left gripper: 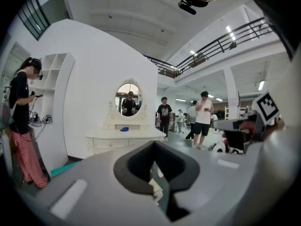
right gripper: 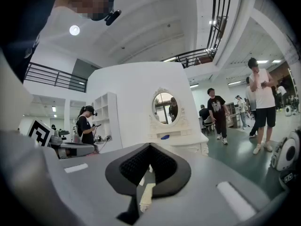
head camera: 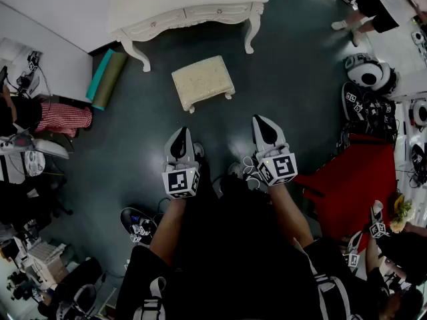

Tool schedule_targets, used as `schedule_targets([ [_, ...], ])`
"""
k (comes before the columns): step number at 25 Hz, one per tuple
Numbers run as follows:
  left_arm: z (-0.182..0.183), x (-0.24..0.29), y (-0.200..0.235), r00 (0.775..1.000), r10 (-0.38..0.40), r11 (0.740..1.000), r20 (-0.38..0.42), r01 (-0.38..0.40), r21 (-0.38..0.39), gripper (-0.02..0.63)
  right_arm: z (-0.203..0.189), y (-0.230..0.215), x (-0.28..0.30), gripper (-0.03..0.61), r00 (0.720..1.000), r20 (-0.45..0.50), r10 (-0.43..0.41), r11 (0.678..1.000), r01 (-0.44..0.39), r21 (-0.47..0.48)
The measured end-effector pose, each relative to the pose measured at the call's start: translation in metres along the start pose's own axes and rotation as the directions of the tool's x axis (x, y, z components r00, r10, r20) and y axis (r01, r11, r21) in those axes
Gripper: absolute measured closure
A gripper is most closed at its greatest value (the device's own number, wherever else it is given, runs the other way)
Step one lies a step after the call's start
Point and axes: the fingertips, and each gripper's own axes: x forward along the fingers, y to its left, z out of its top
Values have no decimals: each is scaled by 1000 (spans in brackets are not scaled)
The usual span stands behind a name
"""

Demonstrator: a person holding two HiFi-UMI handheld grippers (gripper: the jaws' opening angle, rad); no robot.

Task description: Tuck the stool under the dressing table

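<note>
The cream padded stool (head camera: 203,81) stands on the dark floor, just in front of the white dressing table (head camera: 193,5) and outside its legs. My left gripper (head camera: 180,141) and right gripper (head camera: 265,129) hover side by side short of the stool, both shut and holding nothing. In the left gripper view the left gripper (left gripper: 157,166) points at the dressing table (left gripper: 124,138) and its oval mirror (left gripper: 128,99). A sliver of the stool (right gripper: 146,194) shows through the notch of the right gripper (right gripper: 149,171), with the dressing table (right gripper: 181,140) beyond.
Rolled green mats (head camera: 105,79) lie beside the table's left leg. A person in red checked trousers (head camera: 60,119) sits at the left. A red sheet (head camera: 347,185) and floor equipment (head camera: 367,75) crowd the right. Other people stand at the far right.
</note>
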Motion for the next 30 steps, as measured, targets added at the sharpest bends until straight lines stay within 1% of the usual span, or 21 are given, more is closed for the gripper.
schedule_targets([
  [5,-3,13,-1,1000,7,1000,-1,-8,-4,606,-4,-9,12,581,1000,-1,17,1000,-17,1],
  [10,-15,28,0,1000,28,1000,-4,-28,-10,606,-13,-19,24,580,1000,-7,25,1000,-25,-4],
  [20,-46,42,-5,996,82,996,-25,-83,-17,606,-54,-32,43,580,998,-42,56,998,-56,1],
  [26,-67,55,7,990,135,990,-37,-136,-33,606,-78,-43,63,580,996,-60,66,998,-65,20],
  [30,-78,74,27,989,142,989,-44,-144,-46,606,-93,-42,91,580,996,-62,66,998,-65,21],
])
